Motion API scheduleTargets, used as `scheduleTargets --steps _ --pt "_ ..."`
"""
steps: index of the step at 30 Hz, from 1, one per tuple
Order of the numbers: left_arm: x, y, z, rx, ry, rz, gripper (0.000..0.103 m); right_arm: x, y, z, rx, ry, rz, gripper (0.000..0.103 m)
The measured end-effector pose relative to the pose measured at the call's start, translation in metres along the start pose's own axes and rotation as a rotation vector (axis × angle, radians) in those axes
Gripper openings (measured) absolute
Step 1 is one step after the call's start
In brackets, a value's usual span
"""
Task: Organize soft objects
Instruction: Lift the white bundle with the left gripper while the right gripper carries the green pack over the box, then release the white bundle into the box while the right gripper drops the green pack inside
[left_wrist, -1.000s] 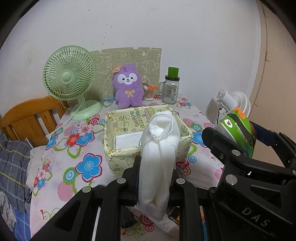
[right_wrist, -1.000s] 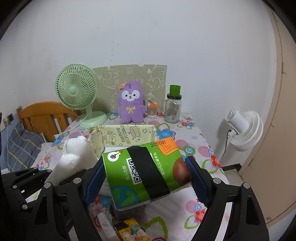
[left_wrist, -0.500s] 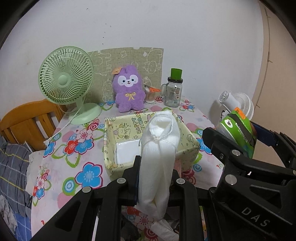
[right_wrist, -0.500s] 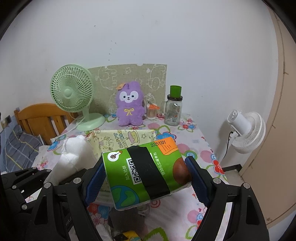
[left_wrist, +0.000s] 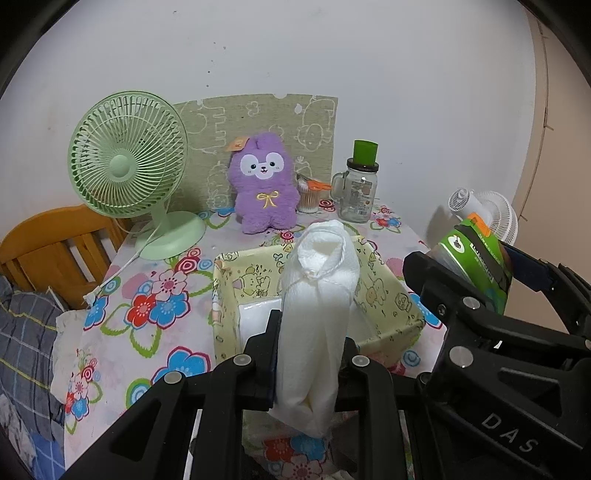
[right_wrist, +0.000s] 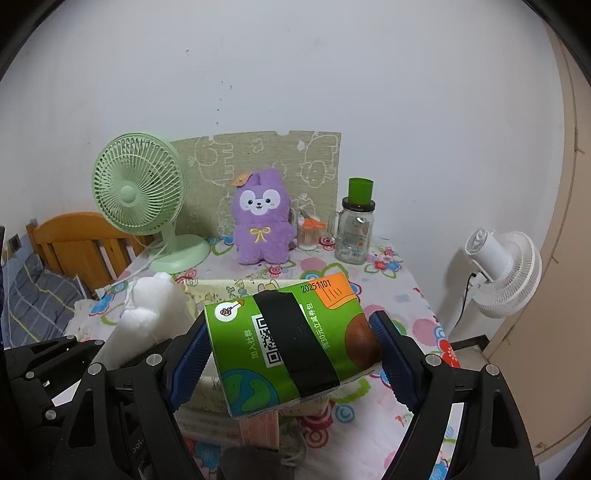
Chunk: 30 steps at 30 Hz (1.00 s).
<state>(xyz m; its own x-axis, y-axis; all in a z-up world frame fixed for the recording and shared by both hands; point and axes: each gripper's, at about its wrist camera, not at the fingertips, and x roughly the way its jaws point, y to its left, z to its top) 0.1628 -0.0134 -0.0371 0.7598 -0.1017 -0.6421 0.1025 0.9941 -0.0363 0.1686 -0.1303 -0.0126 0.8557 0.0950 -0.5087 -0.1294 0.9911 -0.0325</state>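
The left gripper (left_wrist: 308, 341) was clamped on a white cloth roll (left_wrist: 317, 295), held upright in front of the yellow box (left_wrist: 399, 302) on the flowered tablecloth (left_wrist: 147, 314); a white pack (left_wrist: 258, 312) lay inside the box. The right gripper (right_wrist: 290, 352) was closed on a green tissue pack (right_wrist: 284, 343) with a black band, its blue pads (right_wrist: 391, 358) pressing both ends, held above the table just right of the roll. At the back stood a purple plush (left_wrist: 264, 186), a green fan (left_wrist: 127, 166) and a jar (left_wrist: 358, 192). A white fan (right_wrist: 506, 271) stood off the table's right side.
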Motion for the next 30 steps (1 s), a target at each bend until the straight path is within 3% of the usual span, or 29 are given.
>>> scheduleTargets --steps 20,30 --pt "0.053 0.013 0.024 -0.026 0.028 0.001 0.018 0.057 -0.004 0.017 0.021 0.038 -0.012 0.085" --pt "0.087 0.022 0.024 -0.061 0.093 0.016 0.021 0.092 -0.003 0.013 0.017 0.095 -0.027 0.085"
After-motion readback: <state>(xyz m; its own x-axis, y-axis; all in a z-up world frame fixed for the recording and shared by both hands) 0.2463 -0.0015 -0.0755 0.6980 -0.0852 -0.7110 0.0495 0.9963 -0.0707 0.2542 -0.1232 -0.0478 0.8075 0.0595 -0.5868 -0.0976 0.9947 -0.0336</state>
